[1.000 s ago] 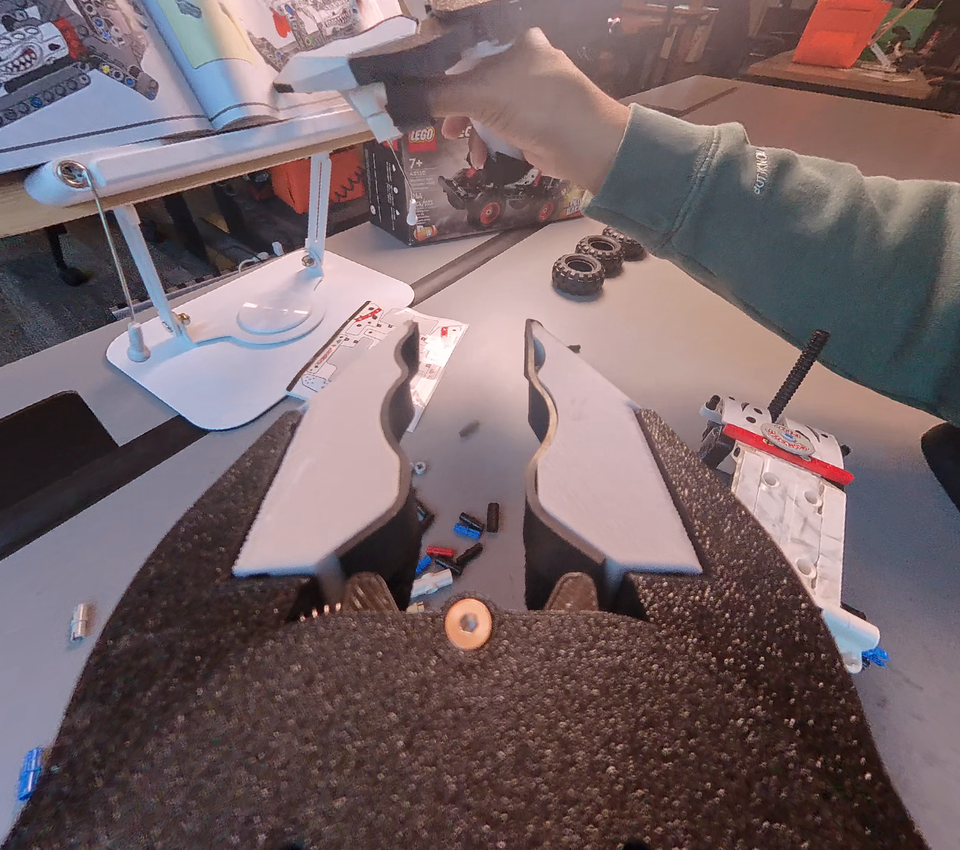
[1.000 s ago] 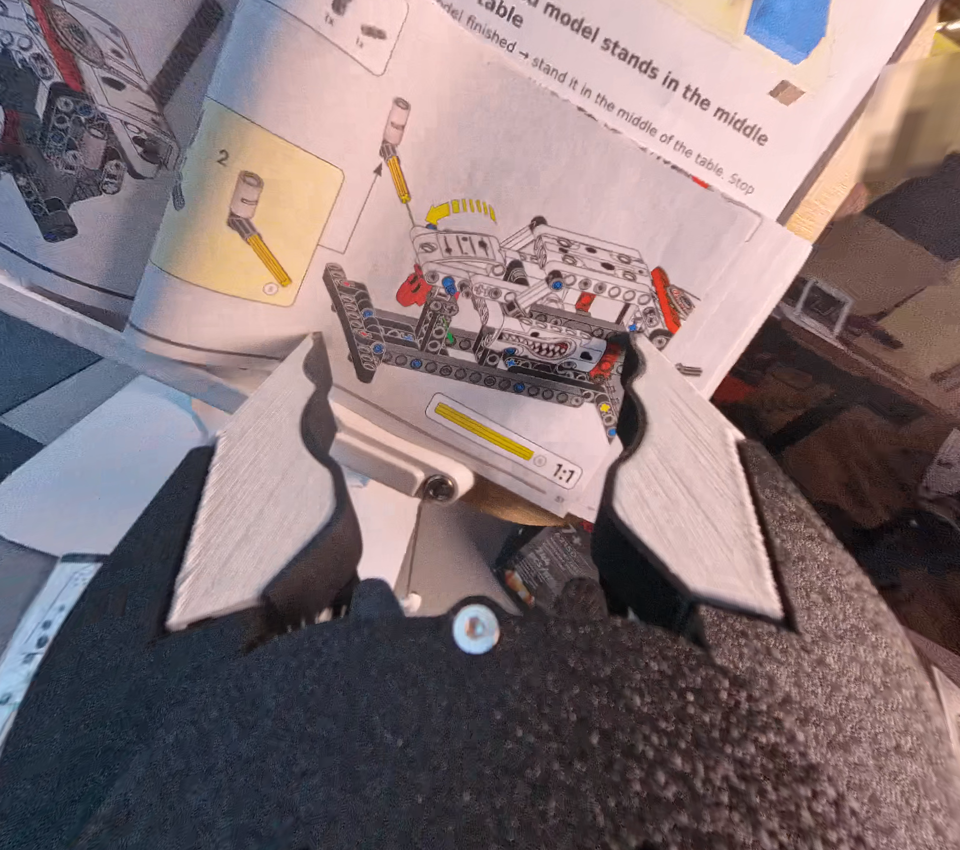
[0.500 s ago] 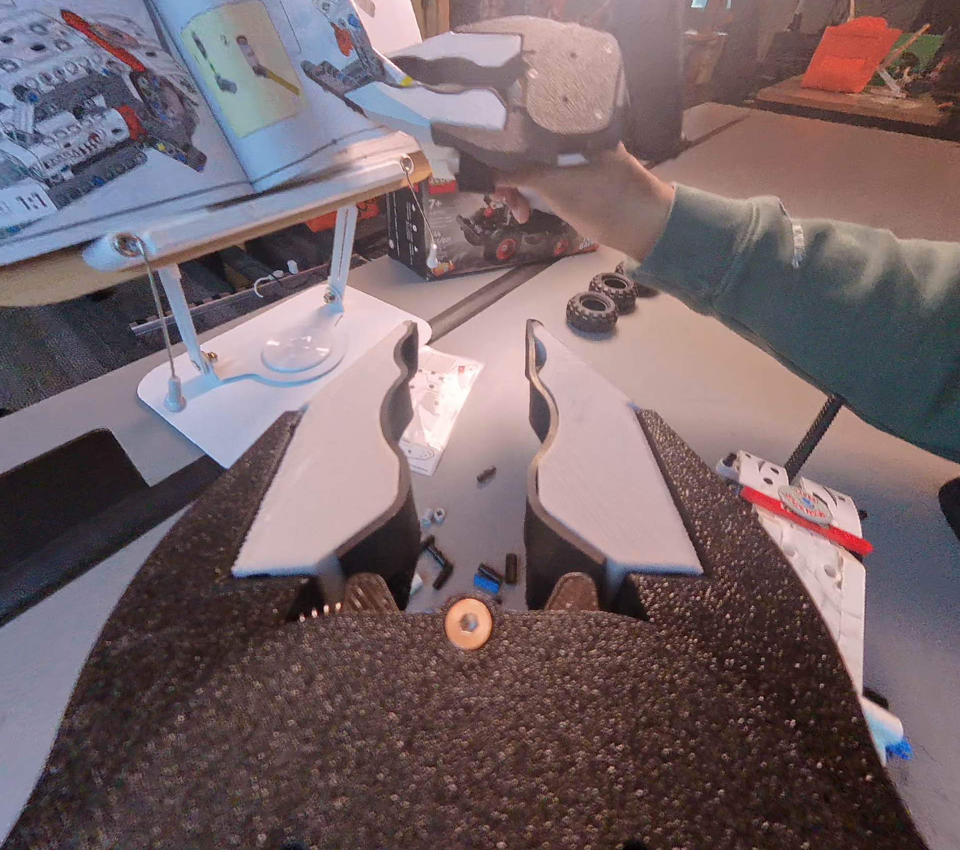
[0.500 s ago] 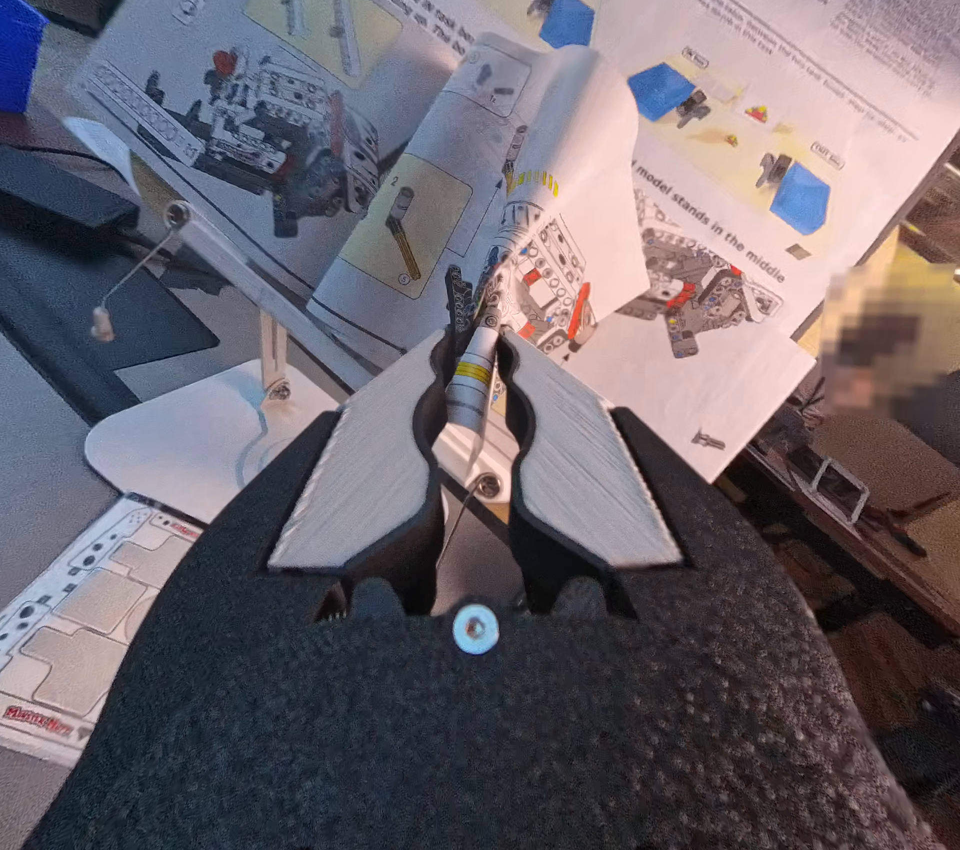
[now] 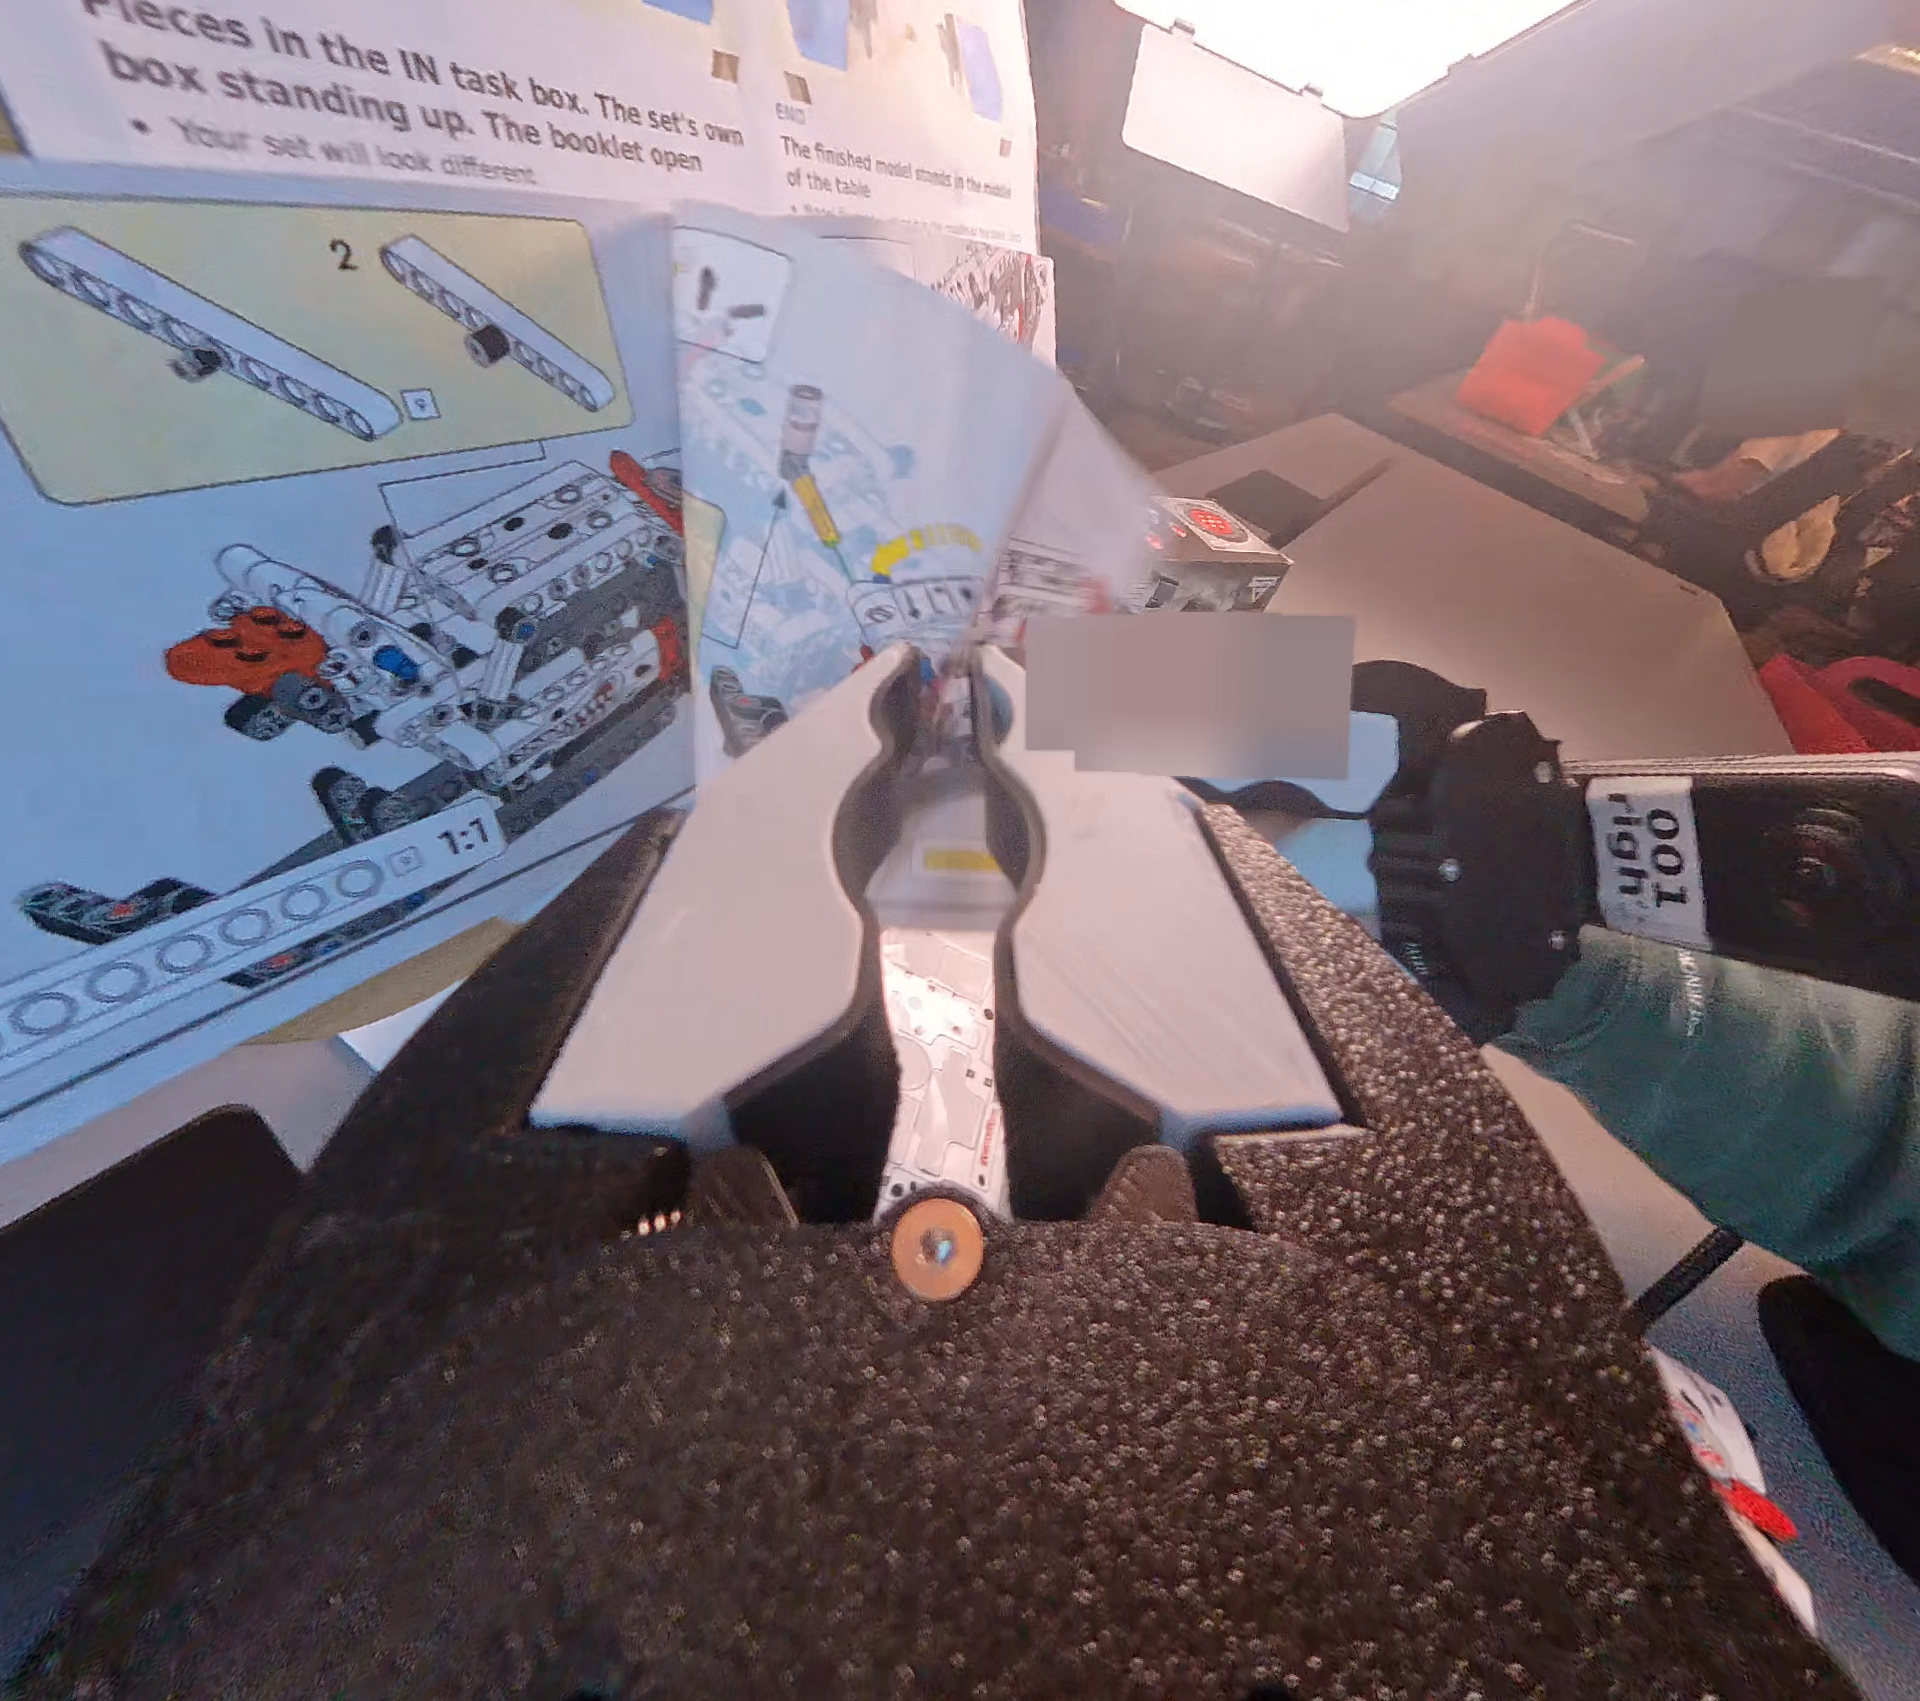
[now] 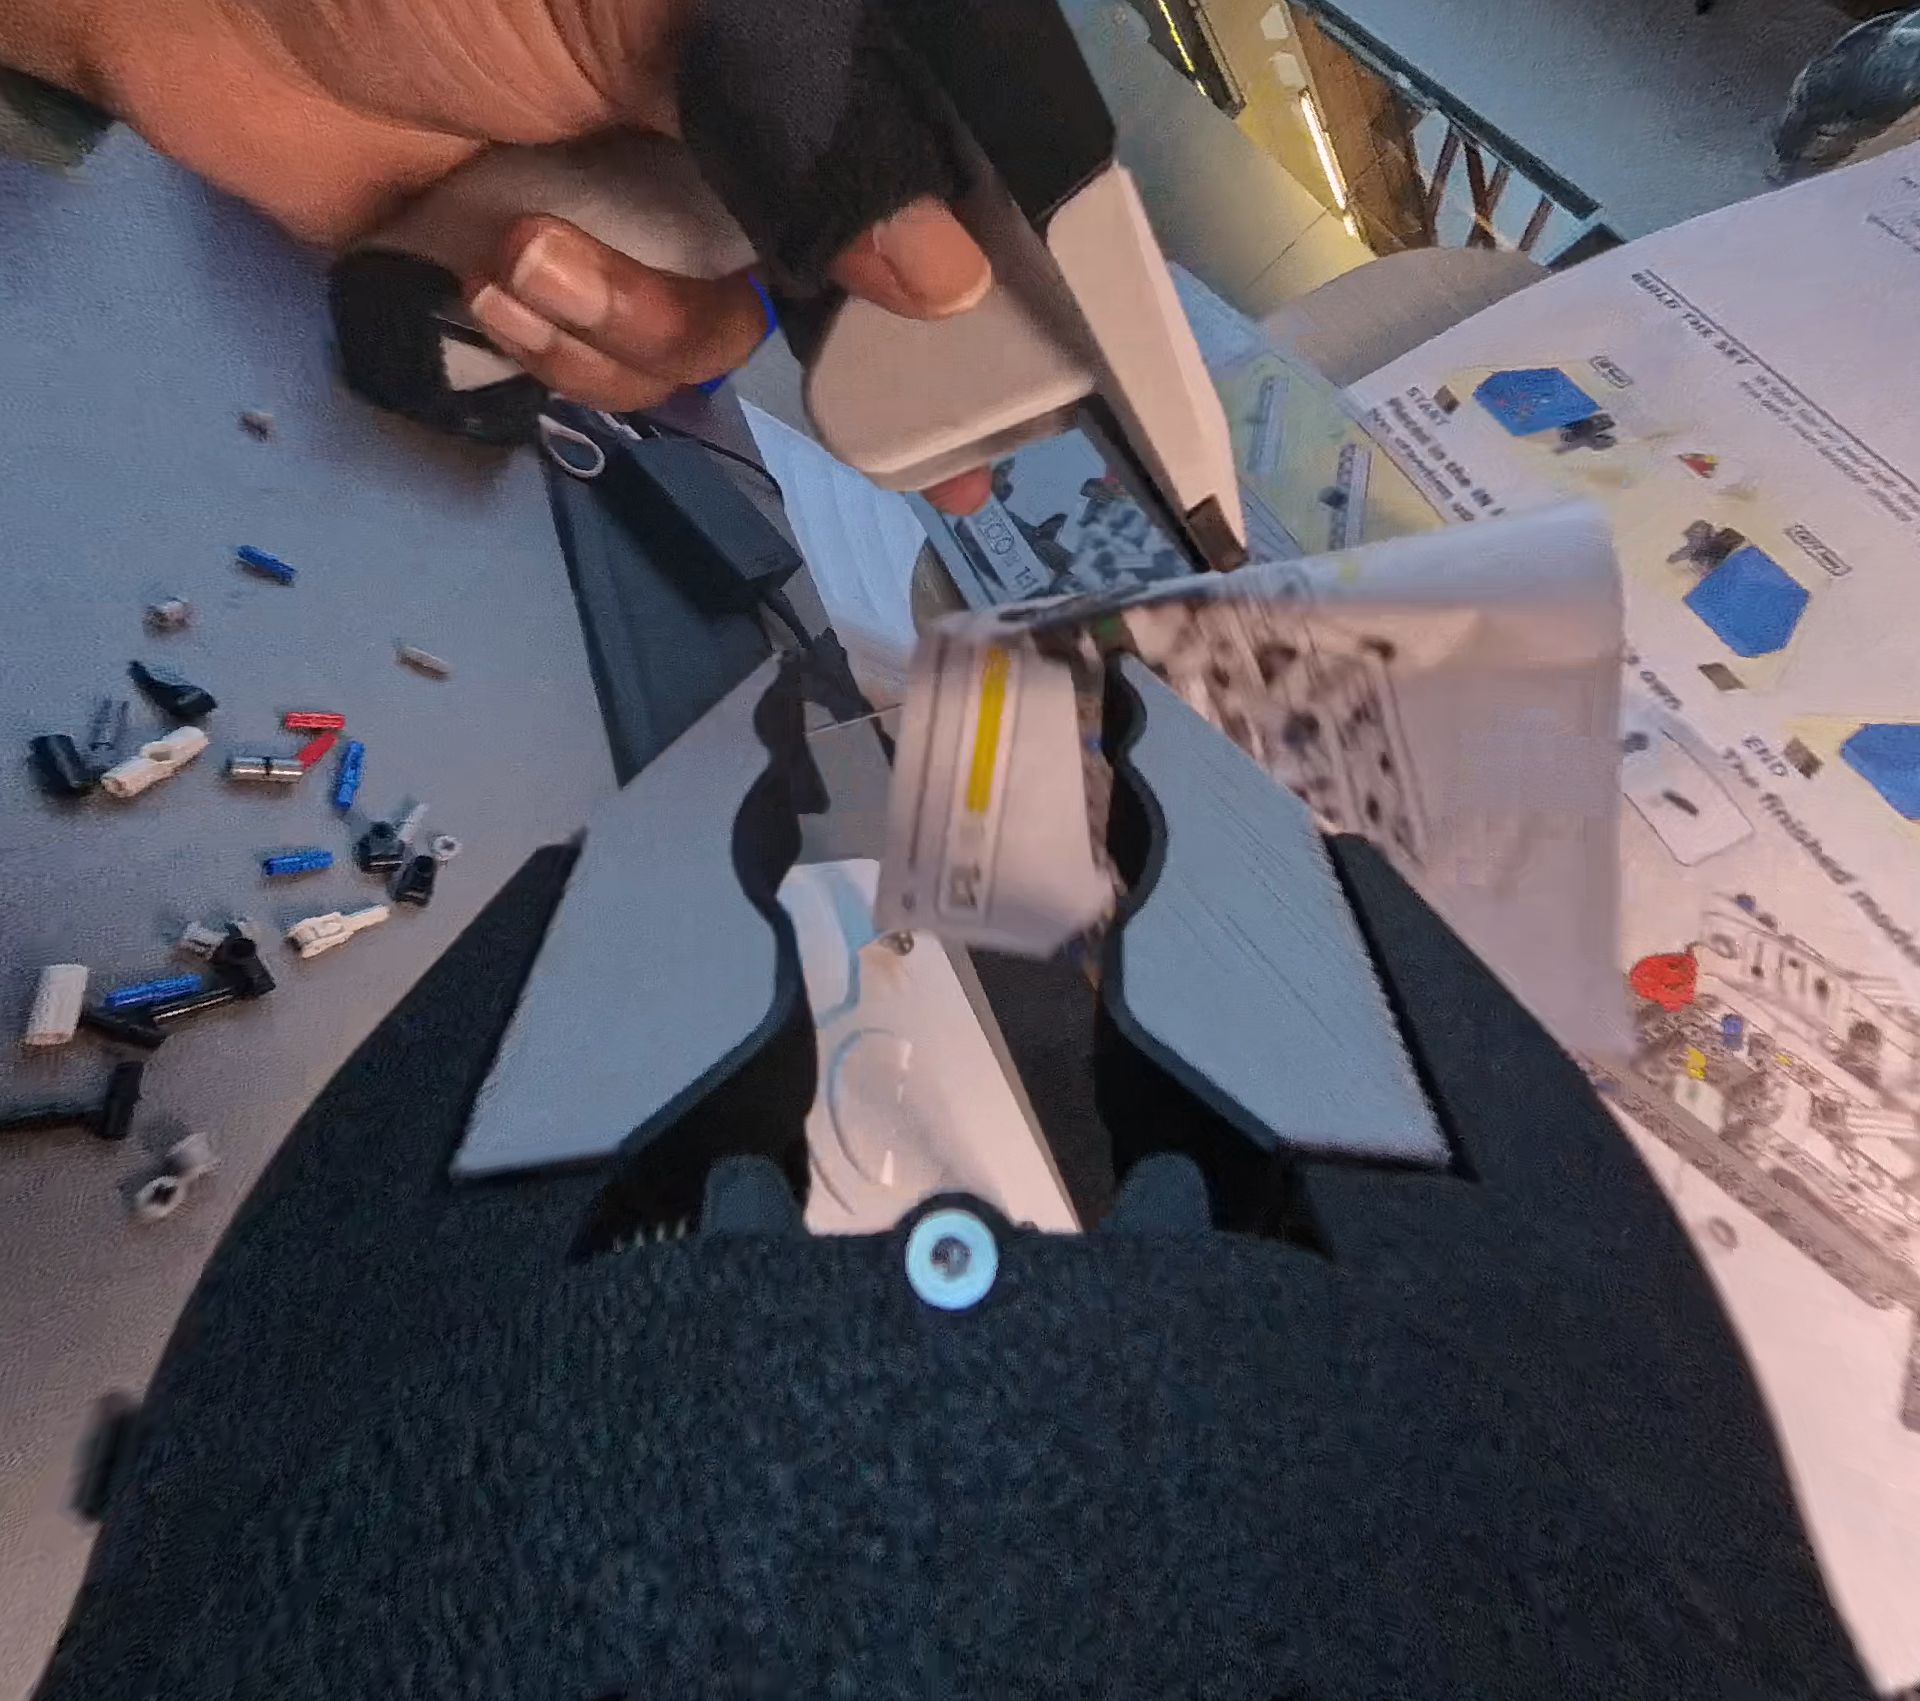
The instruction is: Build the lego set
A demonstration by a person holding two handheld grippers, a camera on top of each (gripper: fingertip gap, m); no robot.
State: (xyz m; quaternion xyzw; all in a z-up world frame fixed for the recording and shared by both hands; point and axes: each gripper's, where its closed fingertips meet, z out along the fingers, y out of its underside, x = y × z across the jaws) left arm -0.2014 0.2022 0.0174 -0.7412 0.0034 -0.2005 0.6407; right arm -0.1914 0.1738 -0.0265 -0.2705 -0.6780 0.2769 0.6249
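Observation:
The instruction booklet (image 5: 343,612) stands open on a stand. One page (image 5: 883,425) is lifted off it and curls in the air. My left gripper (image 5: 940,664) is shut on that page's lower edge. In the right wrist view the left gripper (image 6: 1210,524), held by a hand, pinches the top of the blurred page (image 6: 1403,716). My right gripper (image 6: 951,685) is open, and a corner of the page hangs loose between its fingers, close to the right one. The right gripper's black body (image 5: 1486,841) shows at the right of the left wrist view.
Several small loose pieces (image 6: 260,820) in black, blue, white and red lie on the grey table at the left. The stand's white base (image 6: 914,1080) is under my right gripper. A printed sheet (image 5: 416,41) stands behind the booklet. The set's box (image 5: 1216,560) is beyond.
My left gripper rose from the table to the booklet and shut on the lifted page. My right gripper, shut on that page half a second ago, has opened and swung round.

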